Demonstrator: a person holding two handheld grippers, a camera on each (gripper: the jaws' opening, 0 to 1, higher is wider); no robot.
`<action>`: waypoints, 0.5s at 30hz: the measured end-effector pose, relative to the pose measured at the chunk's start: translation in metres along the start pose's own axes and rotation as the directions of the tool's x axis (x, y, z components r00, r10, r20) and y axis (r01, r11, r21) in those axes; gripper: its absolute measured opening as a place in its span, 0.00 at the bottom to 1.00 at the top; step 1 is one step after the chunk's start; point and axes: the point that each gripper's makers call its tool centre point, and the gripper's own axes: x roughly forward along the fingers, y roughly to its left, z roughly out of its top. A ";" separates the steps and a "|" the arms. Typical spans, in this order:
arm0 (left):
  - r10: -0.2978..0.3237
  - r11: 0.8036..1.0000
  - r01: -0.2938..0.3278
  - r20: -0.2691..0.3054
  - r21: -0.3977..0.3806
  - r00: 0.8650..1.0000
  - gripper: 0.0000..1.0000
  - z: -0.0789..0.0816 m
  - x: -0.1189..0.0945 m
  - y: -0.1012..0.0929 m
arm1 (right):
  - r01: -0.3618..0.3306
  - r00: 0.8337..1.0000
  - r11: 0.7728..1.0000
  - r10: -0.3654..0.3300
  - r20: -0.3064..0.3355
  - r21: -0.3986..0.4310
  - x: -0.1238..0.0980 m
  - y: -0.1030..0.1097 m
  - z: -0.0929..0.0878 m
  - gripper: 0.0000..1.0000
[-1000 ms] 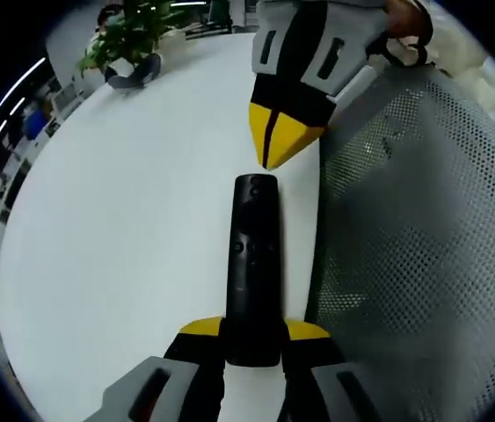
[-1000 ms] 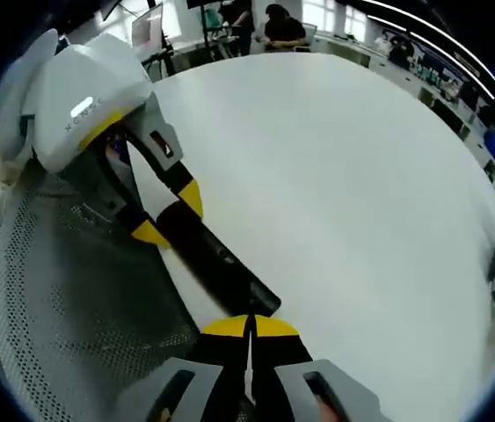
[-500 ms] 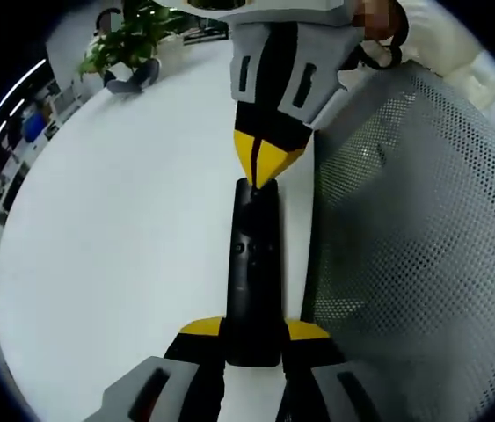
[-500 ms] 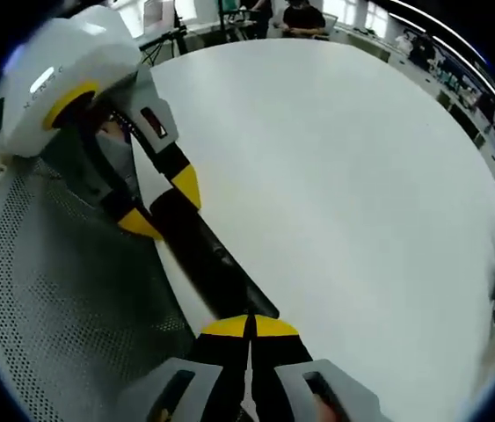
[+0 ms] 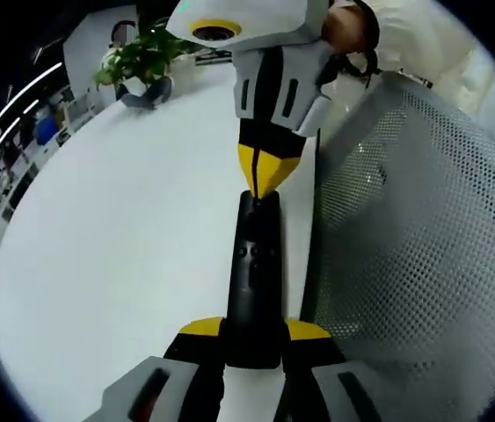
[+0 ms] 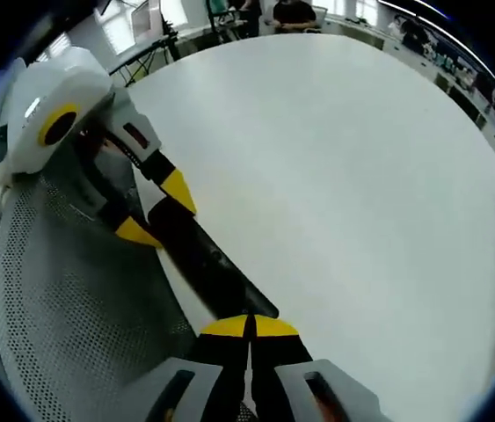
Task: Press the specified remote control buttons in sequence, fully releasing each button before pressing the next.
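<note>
An open-plan office. A broad white table (image 6: 344, 167) spreads across the middle of the right gripper view, with people seated at desks (image 6: 273, 13) along the top edge of the frame and bright windows behind them. In the left gripper view, a leafy potted plant (image 5: 141, 60) stands at the table's far edge, upper left, while strip ceiling lights (image 5: 18, 92) curve down the left side. A grey perforated mesh surface, apparently a chair back (image 5: 405, 237), takes up the right half.
</note>
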 end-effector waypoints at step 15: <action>-0.012 1.000 0.012 0.118 -0.002 0.993 0.23 0.003 0.000 0.001 | 0.032 0.997 0.997 -0.037 0.070 0.069 0.000 -0.002 0.000 0.00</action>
